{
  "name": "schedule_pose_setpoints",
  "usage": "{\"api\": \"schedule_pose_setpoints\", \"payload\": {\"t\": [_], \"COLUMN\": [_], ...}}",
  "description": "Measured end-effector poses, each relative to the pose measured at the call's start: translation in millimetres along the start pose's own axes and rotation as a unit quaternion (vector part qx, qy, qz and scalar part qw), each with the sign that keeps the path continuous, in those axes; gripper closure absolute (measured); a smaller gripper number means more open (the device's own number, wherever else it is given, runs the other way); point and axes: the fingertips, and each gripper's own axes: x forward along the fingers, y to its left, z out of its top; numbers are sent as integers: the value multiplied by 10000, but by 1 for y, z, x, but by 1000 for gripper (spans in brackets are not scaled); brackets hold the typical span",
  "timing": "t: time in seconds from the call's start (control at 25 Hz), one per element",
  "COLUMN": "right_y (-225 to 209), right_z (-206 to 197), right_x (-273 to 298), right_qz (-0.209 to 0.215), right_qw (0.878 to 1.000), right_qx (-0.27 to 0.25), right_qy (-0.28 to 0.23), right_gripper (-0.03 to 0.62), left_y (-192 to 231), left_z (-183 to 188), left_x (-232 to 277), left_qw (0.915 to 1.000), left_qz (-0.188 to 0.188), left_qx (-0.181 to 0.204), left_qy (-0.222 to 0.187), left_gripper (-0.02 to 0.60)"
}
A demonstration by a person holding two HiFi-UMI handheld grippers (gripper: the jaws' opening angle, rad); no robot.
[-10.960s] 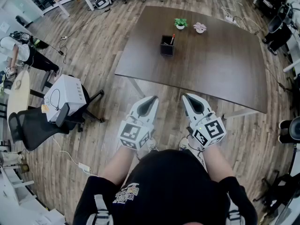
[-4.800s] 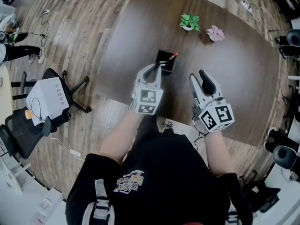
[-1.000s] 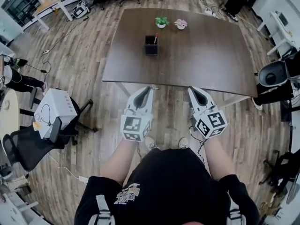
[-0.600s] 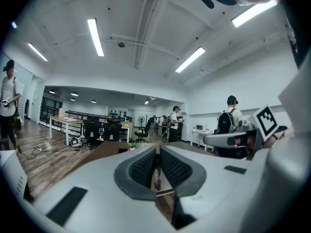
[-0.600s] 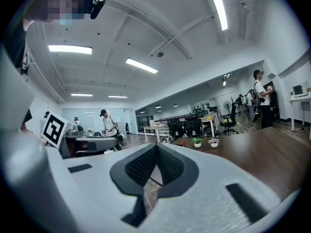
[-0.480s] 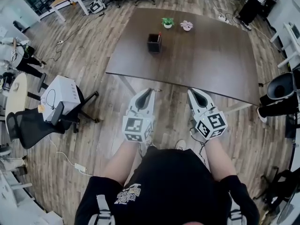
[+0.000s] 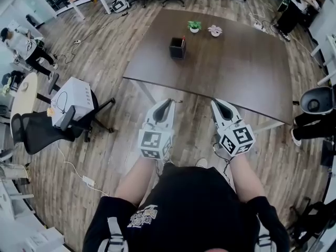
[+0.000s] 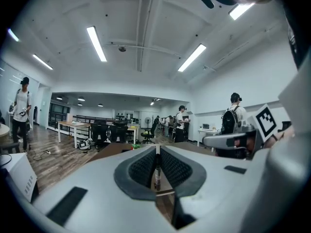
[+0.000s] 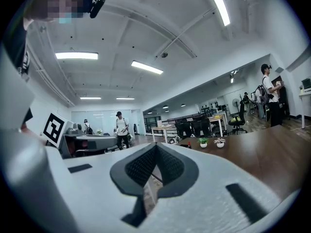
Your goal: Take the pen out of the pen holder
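The black pen holder (image 7: 178, 48) stands on the far part of the dark table (image 7: 236, 72), with a red-tipped pen (image 7: 183, 38) sticking out of it. Both grippers are held close to my body, short of the table's near edge and well away from the holder. My left gripper (image 7: 168, 103) is shut on a thin dark pen (image 8: 156, 171) that stands upright between its pads. My right gripper (image 7: 214, 103) is shut with nothing between its pads; in its own view the gripper (image 9: 155, 147) points level toward the table, and the holder (image 9: 184, 146) shows small beyond it.
A small green plant (image 7: 194, 26) and a pink flower pot (image 7: 214, 30) sit behind the holder. A black chair carrying a white box (image 7: 71, 101) stands on the wood floor to the left. Other people and desks are farther off in the room.
Since the left gripper was at the holder, both grippers have drawn back off the table. Over the last second the scene has shifted slightly in view; both jaws stay shut.
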Motion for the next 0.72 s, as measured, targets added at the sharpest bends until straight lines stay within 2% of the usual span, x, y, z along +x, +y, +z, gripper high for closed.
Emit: {"api": "schedule_pose_setpoints", "payload": {"t": [0.72], "right_y": [-7], "right_z": [-3], "right_x": [3], "right_qz": [-128], "right_qw": [9998], "right_qx": [116], "right_qy": [-96], "right_gripper": [591], "left_y": [2], "left_z": [-2], "left_x": [9], "left_qw": [9999], "left_qz": [-130], "left_qx": [50], "left_qy": [56], "left_gripper": [557]}}
